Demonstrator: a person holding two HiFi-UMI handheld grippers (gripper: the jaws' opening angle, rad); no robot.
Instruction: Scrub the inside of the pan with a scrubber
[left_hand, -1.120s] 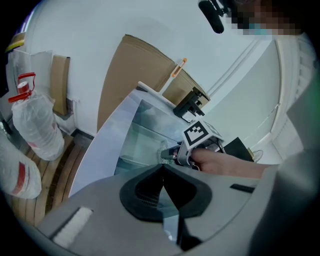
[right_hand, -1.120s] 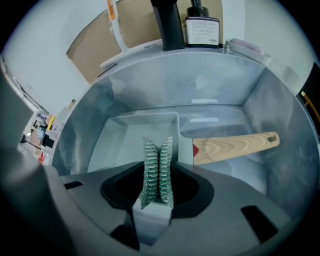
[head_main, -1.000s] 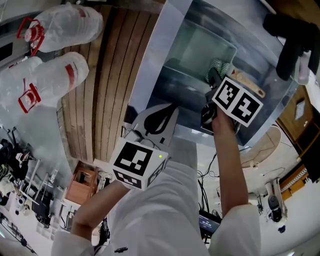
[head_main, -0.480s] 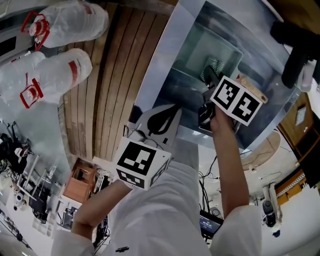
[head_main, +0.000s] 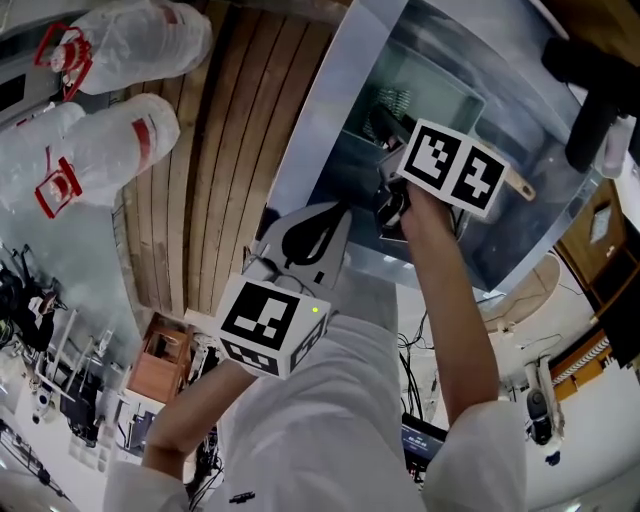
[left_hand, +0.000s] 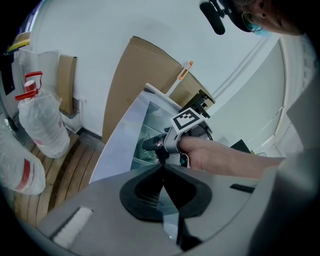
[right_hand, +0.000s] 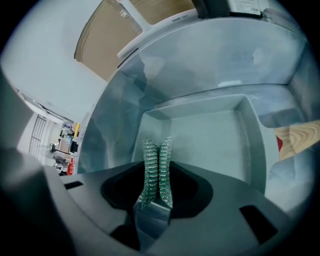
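A rectangular metal pan (right_hand: 220, 130) lies in the sink, its wooden handle (right_hand: 300, 137) at the right. My right gripper (right_hand: 156, 165) is shut on a green mesh scrubber (right_hand: 156, 170), which hangs just above the pan's floor near its left wall. In the head view the right gripper (head_main: 385, 120) reaches into the pan (head_main: 440, 85) with the scrubber (head_main: 393, 100) at its tip. My left gripper (head_main: 340, 220) hovers over the sink's front rim, jaws shut on nothing. The left gripper view shows its closed jaws (left_hand: 163, 172) pointing toward the right gripper (left_hand: 152, 145).
The steel sink (head_main: 315, 120) is set beside a wooden slatted surface (head_main: 215, 150). Plastic-wrapped bottles (head_main: 100, 150) stand at the left. A dark fixture (head_main: 590, 90) hangs over the sink's far right corner. A cardboard sheet (left_hand: 135, 85) leans behind the sink.
My right gripper has slid the scrubber to the left across the pan. The left gripper has stayed almost still.
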